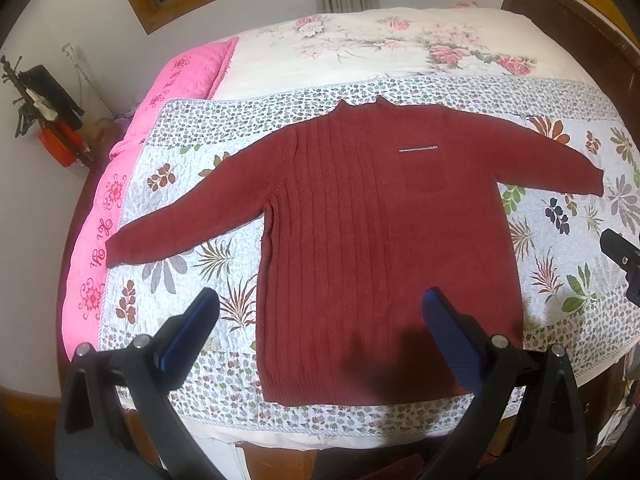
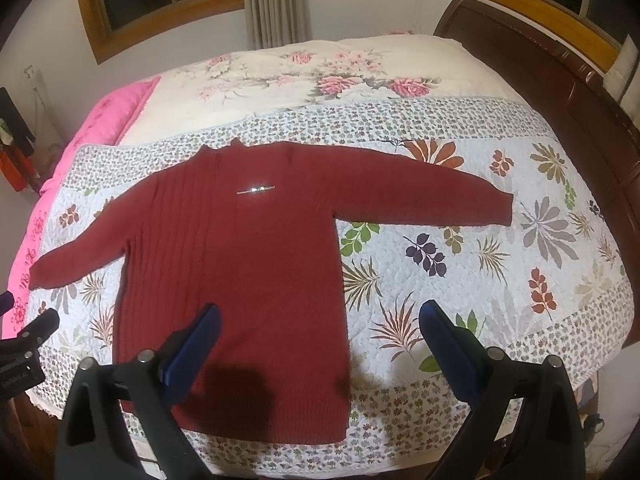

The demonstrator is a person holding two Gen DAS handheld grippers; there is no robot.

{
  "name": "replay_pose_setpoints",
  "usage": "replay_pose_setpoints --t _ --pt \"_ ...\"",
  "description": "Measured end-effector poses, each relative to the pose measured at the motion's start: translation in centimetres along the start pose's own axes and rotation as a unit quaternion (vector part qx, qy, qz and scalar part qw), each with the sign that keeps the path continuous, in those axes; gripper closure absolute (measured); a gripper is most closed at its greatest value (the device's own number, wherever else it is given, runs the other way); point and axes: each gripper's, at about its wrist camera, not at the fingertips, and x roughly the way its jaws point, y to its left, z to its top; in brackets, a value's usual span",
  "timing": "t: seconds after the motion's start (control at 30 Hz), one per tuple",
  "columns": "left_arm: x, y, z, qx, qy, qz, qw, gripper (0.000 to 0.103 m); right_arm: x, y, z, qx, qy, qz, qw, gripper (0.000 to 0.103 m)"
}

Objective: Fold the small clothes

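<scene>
**A:** Where is the sweater lying?

**B:** It is lying flat on the quilt, neck far, hem near, sleeves reaching left and right. My left gripper is hanging wide open over the hem, holding nothing. My right gripper is hanging wide open over the hem's right corner, empty too.

**A:** Any room?

**B:** Lots of quilt on both sides.

Bed, dark wood headboard right; wood-framed windows, grey curtain, white walls.
</scene>
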Motion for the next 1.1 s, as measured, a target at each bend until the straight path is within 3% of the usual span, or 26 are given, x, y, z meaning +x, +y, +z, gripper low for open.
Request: replay_pose_setpoints --t 0.53,0.67,0.83,1.03,1.1 --pt "1.7 -1.9 1.0 0.004 0.01 0.002 0.9999 0.003 2.4 -2.0 0.5 0.017 0.023 0.02 0.999 0.004" --pt "3.1 -3.0 2.3 0.0 -0.006 0.005 1.0 0.002 4.0 -3.6 1.3 0.022 0.02 0.024 0.999 0.004" --pt "7.5 -5.6 6.2 -0.017 -0.018 0.004 0.9997 0.002 9.6 -10.3 4.1 0.04 0.023 0.009 0.999 0.004" --pt "11.9 -9.7 11.1 -0.058 -0.032 -0.017 0.9976 0.003 17.1 -24.6 8.5 0.138 0.029 -0.035 0.989 0.004" --pt "13.4 -11.7 12.7 -0.062 -0.025 -0.023 0.9975 0.003 20.2 -29.2 9.8 0.151 0.049 -0.05 0.986 0.004"
